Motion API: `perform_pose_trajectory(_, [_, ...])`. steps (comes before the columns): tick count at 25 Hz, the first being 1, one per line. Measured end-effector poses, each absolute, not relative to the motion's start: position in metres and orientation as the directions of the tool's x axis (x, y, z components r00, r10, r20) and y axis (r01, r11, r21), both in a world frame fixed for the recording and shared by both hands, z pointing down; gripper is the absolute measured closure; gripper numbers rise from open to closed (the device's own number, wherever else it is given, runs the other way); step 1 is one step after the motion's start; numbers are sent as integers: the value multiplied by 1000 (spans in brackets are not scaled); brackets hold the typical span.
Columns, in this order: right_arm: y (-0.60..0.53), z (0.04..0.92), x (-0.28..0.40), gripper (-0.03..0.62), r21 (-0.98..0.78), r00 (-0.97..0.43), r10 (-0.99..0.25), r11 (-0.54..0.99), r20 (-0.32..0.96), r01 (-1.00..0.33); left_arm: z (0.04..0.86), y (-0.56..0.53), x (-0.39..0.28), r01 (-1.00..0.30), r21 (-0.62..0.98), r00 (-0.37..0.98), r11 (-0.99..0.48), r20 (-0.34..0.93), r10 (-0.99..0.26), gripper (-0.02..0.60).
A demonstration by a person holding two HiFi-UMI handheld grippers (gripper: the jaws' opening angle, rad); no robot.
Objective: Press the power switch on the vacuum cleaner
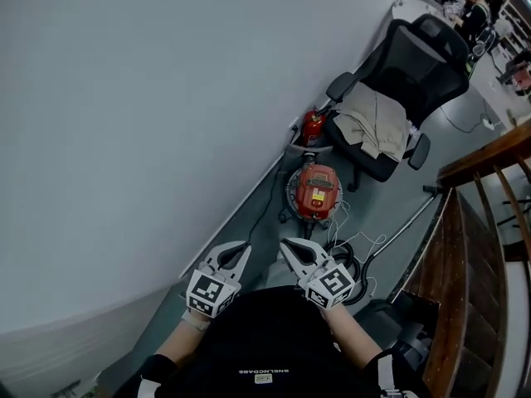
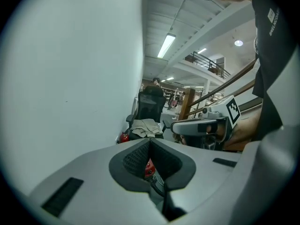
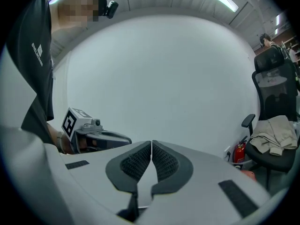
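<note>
We hold both tools low in front of our body, side by side and a little apart, both pointing toward 12 o'clock in the head view. The left gripper [image 1: 241,249] has its jaws pressed together at the tips, and nothing is between its dark ribbed pads [image 2: 136,159]. The right gripper [image 1: 287,245] is also closed on nothing, and its pads [image 3: 138,163] meet in one thin line.

The vacuum cleaner [image 1: 318,191], a round red machine, stands on the grey floor [image 1: 390,206] at about 12 o'clock from the right gripper, well apart from both tools. Its power switch is too small for us to make out. At 12 o'clock from the vacuum cleaner a red fire extinguisher [image 1: 313,127] stands near the white wall [image 1: 149,123]. At 1 o'clock from it is a black office chair [image 1: 419,65] with a beige cloth [image 1: 377,121] lying on the seat. A wooden railing [image 1: 485,214] runs at 3 o'clock.
</note>
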State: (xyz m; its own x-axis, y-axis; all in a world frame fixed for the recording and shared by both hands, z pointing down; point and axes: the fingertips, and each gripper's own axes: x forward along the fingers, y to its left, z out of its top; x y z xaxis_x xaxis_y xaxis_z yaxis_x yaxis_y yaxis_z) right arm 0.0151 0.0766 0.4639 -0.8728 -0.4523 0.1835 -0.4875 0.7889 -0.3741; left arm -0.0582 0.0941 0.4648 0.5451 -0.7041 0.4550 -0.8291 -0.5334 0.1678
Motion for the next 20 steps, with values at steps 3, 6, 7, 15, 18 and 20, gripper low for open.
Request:
perform_pose_trajectory(3, [51,470,35,565,-389,-890,-419,800,182,-457,463,73,-40,-851,181,516,-492,458,-724,566])
perform_pose_trajectory(6, [31,478,49,565,-394,-897,-395,806,198,-442,467,59,-28,-869,184,488,-459,467,-737,566])
perform_pose_trajectory(7, [24,482,53,565,-398,-897,-391,804,204,-441,469,55,-25,-873,187,482,-450,473,-738,566])
perform_pose_trajectory(15, [-35,519,87,565,-434,-874,-415,759,252,-485,483,30,-12,-890,197,450,-411,523,-724,566])
perform_pose_trajectory(18, [-56,539,93,565,-435,-859,-431,741,276,-511,494,16,-15,-889,207,452,-408,535,-714,566])
perform_pose_trajectory(20, [-70,554,96,565,-438,-846,-441,724,301,-533,500,7,-16,-888,212,455,-409,545,-704,566])
